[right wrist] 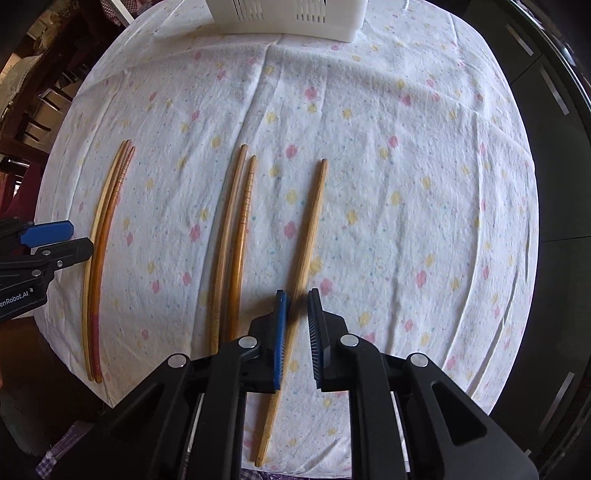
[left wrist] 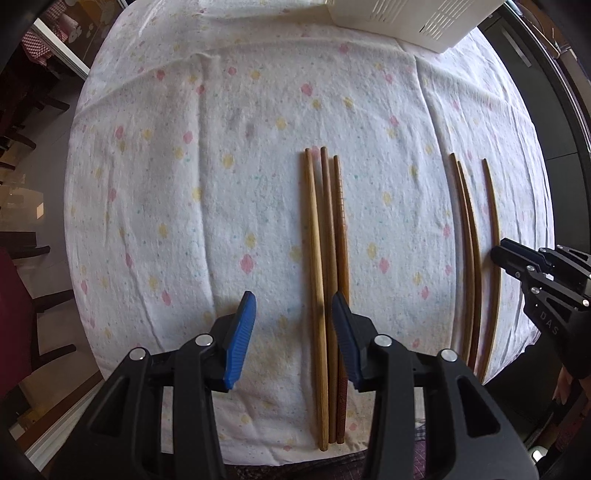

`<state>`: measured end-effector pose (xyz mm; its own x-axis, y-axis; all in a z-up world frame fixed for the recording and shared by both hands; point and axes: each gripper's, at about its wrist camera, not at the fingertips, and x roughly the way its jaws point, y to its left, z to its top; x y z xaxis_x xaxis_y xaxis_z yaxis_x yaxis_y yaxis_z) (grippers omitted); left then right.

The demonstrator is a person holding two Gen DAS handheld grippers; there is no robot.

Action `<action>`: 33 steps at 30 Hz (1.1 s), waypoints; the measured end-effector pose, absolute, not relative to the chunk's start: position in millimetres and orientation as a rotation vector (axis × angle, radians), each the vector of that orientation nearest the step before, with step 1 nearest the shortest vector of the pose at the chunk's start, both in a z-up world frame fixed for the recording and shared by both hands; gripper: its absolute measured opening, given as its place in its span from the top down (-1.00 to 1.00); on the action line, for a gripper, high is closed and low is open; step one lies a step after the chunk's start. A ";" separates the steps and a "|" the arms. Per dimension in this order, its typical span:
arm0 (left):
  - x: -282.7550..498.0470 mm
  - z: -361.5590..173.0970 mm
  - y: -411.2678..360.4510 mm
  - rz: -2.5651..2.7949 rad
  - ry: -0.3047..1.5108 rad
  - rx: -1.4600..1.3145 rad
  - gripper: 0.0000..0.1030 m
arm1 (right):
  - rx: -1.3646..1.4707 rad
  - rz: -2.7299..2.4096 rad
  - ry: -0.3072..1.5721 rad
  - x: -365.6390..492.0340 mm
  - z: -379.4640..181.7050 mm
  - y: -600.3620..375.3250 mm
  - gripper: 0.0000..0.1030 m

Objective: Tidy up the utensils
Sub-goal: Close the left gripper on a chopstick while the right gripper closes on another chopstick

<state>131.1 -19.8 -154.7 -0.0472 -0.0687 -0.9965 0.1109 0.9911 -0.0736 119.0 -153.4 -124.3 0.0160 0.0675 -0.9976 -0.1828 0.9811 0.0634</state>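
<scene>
Writing: "DAS" in pale letters on the right gripper's black body at 3 o'clock of the left wrist view; "enRobot.AI", cut off by the frame edge, on the left gripper's body at 9 o'clock of the right wrist view.
Left gripper [left wrist: 291, 332]: blue pads wide apart, holding nothing, above the near part of the cloth.
Right gripper [right wrist: 298, 334]: pads parted by a narrow gap; the single chopstick [right wrist: 300, 280] runs between them, and whether the pads touch it I cannot tell.
Group of three chopsticks [left wrist: 327, 280]: side by side and touching, lying flat, pointing toward 12 o'clock; the left gripper's right pad overlaps the darkest one.
Pair of chopsticks [right wrist: 231, 254]: close together, just left of the single chopstick, at 9 o'clock from the right gripper.
White slotted basket [right wrist: 288, 14]: at 12 o'clock, on the far edge of the cloth, well apart from all chopsticks.
Surface: table under a white cloth [left wrist: 221, 184] with pink and yellow flowers, creased in long folds.
Room: dark wooden chairs [left wrist: 22, 122] at 9 o'clock in the left wrist view.
</scene>
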 end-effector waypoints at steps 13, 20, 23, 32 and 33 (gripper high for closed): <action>145.9 -157.3 -27.8 -0.136 1.616 0.107 0.65 | -0.081 0.216 1.531 121.3 -124.0 -150.8 0.80; 147.3 -160.8 -41.5 -0.136 1.624 0.166 0.65 | -0.133 0.201 1.550 127.0 -127.0 -148.4 0.79; 148.3 -159.0 -47.1 -0.140 1.626 0.169 0.82 | -0.133 0.203 1.547 124.6 -124.7 -143.9 0.82; 156.2 -145.5 -29.5 -0.164 1.581 0.108 0.88 | -0.002 0.255 1.493 110.8 -117.6 -161.4 0.85; 157.5 -140.9 -29.4 -0.168 1.570 0.103 0.88 | 0.011 0.262 1.478 108.4 -113.8 -163.9 0.85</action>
